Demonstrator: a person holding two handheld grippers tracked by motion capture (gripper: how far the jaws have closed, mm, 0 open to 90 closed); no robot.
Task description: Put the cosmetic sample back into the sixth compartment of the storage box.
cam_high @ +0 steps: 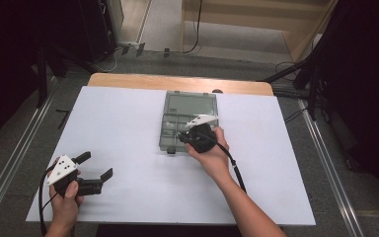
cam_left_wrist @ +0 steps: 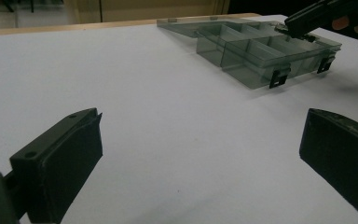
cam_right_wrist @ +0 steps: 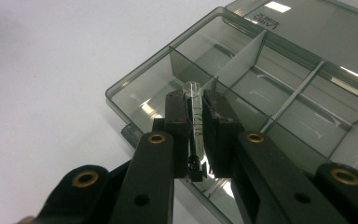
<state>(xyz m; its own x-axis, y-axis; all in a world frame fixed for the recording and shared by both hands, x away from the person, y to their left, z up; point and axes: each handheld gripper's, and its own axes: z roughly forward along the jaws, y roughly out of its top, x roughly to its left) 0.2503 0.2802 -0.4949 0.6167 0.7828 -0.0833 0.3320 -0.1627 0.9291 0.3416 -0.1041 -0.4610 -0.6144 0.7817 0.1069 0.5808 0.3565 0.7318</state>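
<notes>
You are resting the left gripper (cam_high: 94, 170) on the bench (cam_high: 128, 128), jaws wide apart and empty. Your right gripper (cam_right_wrist: 195, 135) is clamping a small clear tube (cam_right_wrist: 193, 109) above the organiser box (cam_high: 187, 123); lower it squarely into one compartment before releasing.

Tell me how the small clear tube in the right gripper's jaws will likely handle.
The tube looks like thin clear glass or plastic, so probably fragile under hard squeezing. Being smooth and round, it may slip between the jaws or roll if laid on the white table rather than in the compartment box.

Left claw (cam_high: 96, 168) spread wide; right claw (cam_right_wrist: 196, 126) pinched, tilted down.
</notes>
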